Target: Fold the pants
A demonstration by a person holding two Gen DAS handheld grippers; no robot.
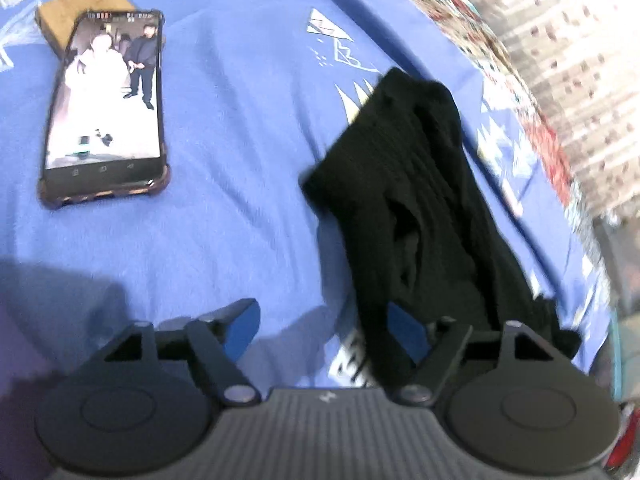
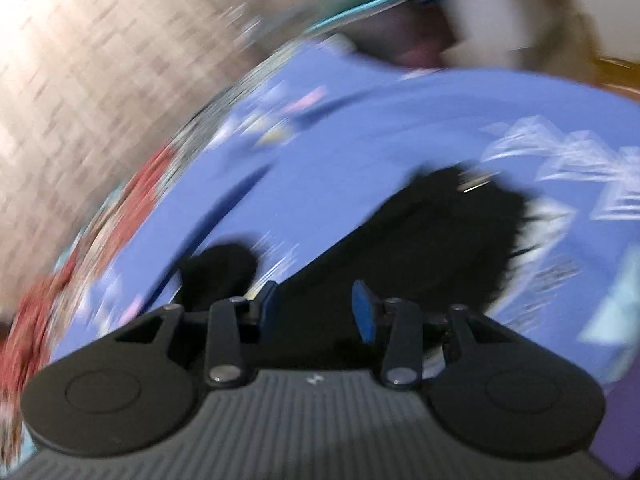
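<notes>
Pants (image 1: 420,200), black and bunched, lie on the blue bedspread (image 1: 240,120). Only the left view shows a phone (image 1: 106,108) lying well apart. The left tool (image 1: 324,322) is released; the blurred right view shows the right tool (image 2: 314,304) parted over the cloth, gripping nothing.

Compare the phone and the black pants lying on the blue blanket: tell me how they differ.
The phone is a rigid flat slab with a lit screen showing people; the black pants are soft, dark, bunched cloth. The phone lies apart from the left gripper; the pants reach down beside its right finger. The phone's top end rests on a brown box; the pants lie straight on the blue blanket. Both rest on that blanket, ungripped.
</notes>
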